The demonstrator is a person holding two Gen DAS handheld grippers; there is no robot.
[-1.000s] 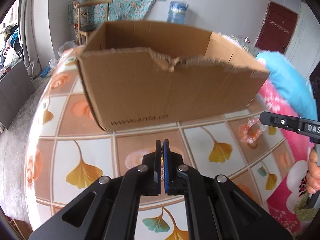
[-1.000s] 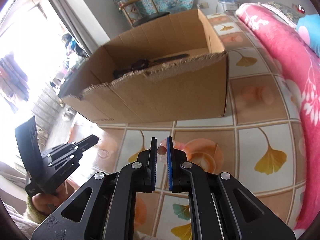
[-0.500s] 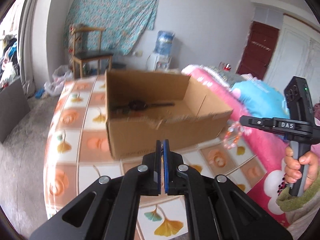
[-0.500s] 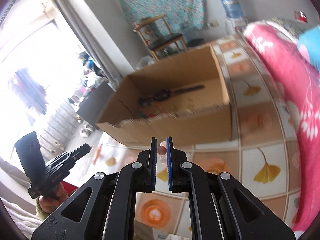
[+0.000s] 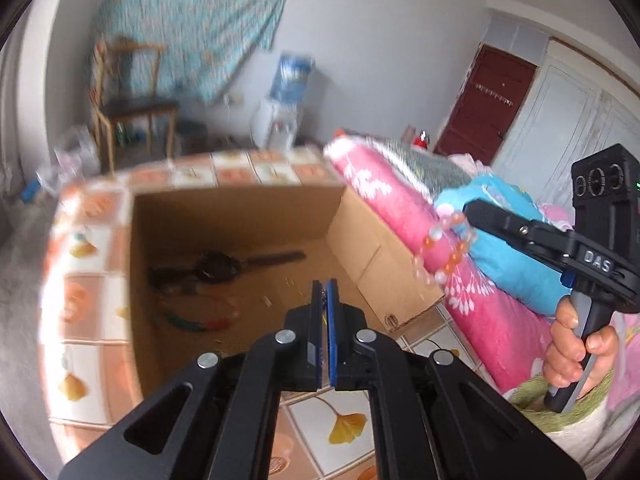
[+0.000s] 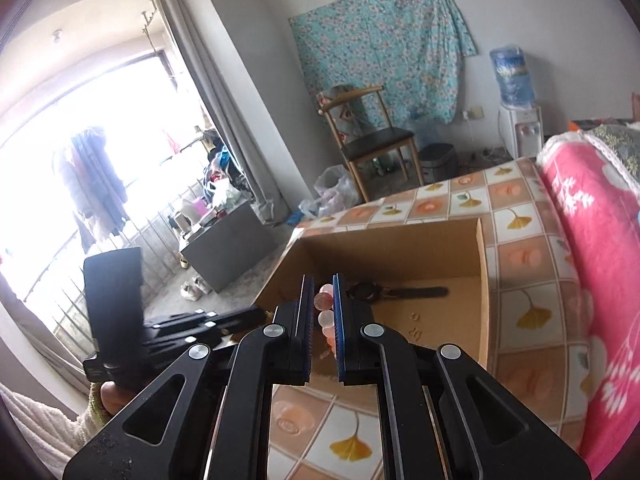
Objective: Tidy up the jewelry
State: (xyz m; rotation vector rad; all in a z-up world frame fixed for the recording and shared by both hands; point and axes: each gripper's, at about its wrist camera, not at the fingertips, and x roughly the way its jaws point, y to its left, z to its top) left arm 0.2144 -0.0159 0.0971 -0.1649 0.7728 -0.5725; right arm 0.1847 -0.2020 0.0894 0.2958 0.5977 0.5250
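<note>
Ahead of the left gripper (image 5: 325, 312), pressed together on something thin and yellow, the box (image 5: 240, 248) is lying open. Between the right gripper (image 6: 320, 312) pads a bead bracelet (image 6: 325, 312) is dangling; swinging risks missing the box.

I am in a home, in a lived-in bedroom. I see a bed (image 6: 520, 216) with a pink blanket (image 6: 592, 216), a wooden chair (image 6: 372, 140), a water dispenser (image 6: 516, 120), a floral cloth (image 6: 384, 36) on the wall, and clothes (image 6: 92, 184) hanging at the window.
</note>
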